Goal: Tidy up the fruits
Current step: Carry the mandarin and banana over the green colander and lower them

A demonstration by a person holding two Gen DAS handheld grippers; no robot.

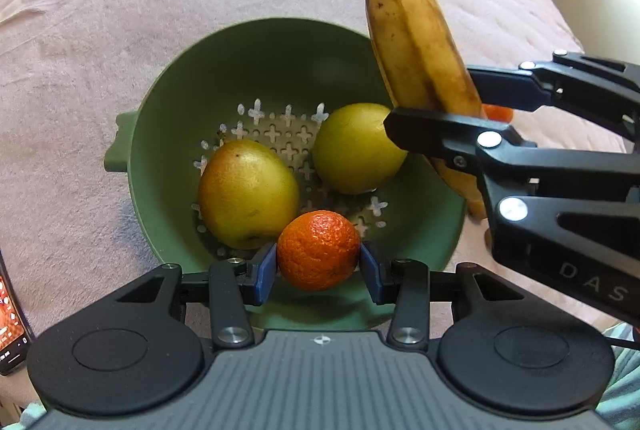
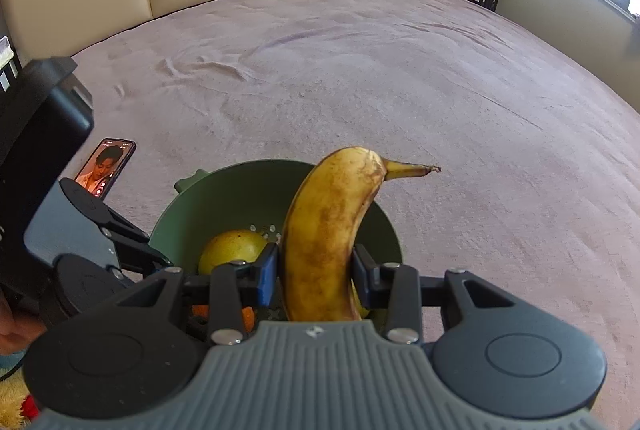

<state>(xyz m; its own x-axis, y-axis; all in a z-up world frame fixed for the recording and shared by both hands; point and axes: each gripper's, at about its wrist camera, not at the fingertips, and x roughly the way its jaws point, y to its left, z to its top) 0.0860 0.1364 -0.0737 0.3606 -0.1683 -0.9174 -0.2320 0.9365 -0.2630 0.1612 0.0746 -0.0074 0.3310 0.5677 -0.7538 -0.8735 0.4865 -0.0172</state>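
left gripper (image 1: 319, 267): pinching orange (image 1: 318, 250) over green colander (image 1: 168, 134)
right gripper (image 2: 315, 276): pinching banana (image 2: 324, 234), upright
colander: two yellow-green fruits inside, on pink bedspread (image 2: 400, 78)

The only readable lettering is "DAS", in pale capitals on the black body of the right gripper (image 1: 436, 118), seen from the left wrist view, the word running off the frame edge; the phone (image 2: 106, 166) lying on the bed shows a lit screen, its small text too tiny to read.
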